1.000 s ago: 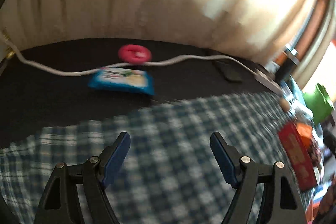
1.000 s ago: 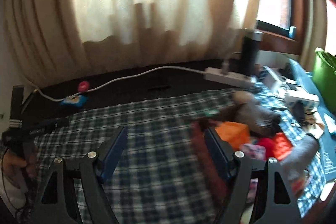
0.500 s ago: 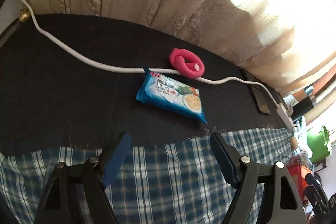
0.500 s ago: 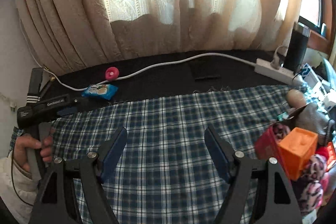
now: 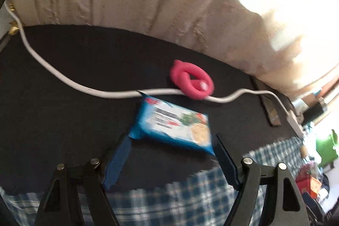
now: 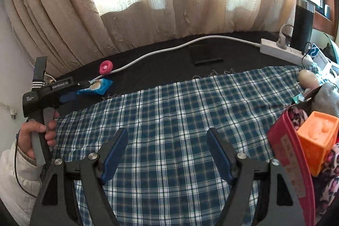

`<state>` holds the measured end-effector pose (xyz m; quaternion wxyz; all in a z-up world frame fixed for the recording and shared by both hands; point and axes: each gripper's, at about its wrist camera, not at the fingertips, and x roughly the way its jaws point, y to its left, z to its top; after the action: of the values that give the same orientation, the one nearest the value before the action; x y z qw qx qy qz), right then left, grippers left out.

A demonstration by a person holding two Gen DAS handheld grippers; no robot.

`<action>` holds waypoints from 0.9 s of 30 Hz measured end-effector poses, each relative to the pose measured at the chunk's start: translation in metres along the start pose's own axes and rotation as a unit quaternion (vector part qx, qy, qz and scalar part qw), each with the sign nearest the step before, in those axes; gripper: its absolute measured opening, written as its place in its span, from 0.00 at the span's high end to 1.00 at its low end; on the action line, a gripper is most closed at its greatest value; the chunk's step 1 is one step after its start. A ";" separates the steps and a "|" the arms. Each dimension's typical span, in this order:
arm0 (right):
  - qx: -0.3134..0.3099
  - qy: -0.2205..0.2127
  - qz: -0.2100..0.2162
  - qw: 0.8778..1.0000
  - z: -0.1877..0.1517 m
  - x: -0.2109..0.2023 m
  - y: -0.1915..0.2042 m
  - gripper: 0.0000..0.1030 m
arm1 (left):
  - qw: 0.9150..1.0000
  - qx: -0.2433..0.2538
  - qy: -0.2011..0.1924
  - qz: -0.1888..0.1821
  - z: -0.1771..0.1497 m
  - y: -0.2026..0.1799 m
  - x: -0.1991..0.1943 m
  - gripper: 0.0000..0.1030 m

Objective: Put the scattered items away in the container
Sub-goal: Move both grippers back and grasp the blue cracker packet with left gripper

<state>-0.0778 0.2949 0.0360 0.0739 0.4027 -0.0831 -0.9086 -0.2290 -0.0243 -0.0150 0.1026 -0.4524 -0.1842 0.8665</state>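
- Left gripper (image 5: 170,142) closing in on the blue snack packet (image 5: 172,125), fingers spread wide, nothing pinched between them.
- Packet lying flat on the black tabletop (image 5: 63,103), just past the frayed edge of the checked cloth (image 5: 180,200), right at the fingertips and framed between the two blue pads (image 5: 117,160).
- Long axis running across the gap from finger to finger, slightly slanted; near corners almost level with both tips, no contact visible yet.
- Looks too long for a crosswise pinch as things stand; a roll of the wrist to take the short side, or a push further forward, probably needed.
- Pink ring (image 5: 191,83) just behind the packet, sitting on the white cable (image 5: 63,81) that brushes the packet's far edge; risk of snagging the cable on the lift.
- Right gripper (image 6: 167,154) hanging over the checked cloth, fingers likewise spread and empty, well apart from the packet.
- From the right wrist view: packet (image 6: 97,87) far off at the left, left gripper (image 6: 70,96) right beside it in the person's hand (image 6: 38,132); clearly the nearer one for this pick.
- Red container (image 6: 290,160) at the far right, already stuffed with an orange block (image 6: 317,139) and patterned fabric; long carry across the cloth ahead.
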 end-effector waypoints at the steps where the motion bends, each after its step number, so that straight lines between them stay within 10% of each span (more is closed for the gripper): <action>1: 0.001 0.001 0.001 1.000 0.000 0.001 -0.001 0.23 | 1.000 0.007 0.005 -0.013 -0.002 -0.005 0.000 0.22; 7: 0.008 0.007 0.005 1.000 -0.001 0.009 -0.004 0.23 | 0.991 0.098 0.027 -0.083 -0.020 -0.053 -0.008 0.22; 18: 0.022 0.010 0.013 1.000 -0.004 0.016 -0.012 0.23 | 0.962 0.265 -0.043 0.052 -0.006 -0.074 -0.008 0.22; 27: 0.031 0.017 0.020 0.999 -0.007 0.023 -0.016 0.23 | 0.935 0.351 0.002 0.059 -0.013 -0.093 0.029 0.22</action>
<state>-0.0893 0.3050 0.0115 0.0807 0.4186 -0.1175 -0.8969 -0.2336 0.0738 -0.0049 0.2042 -0.3993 0.1584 0.8797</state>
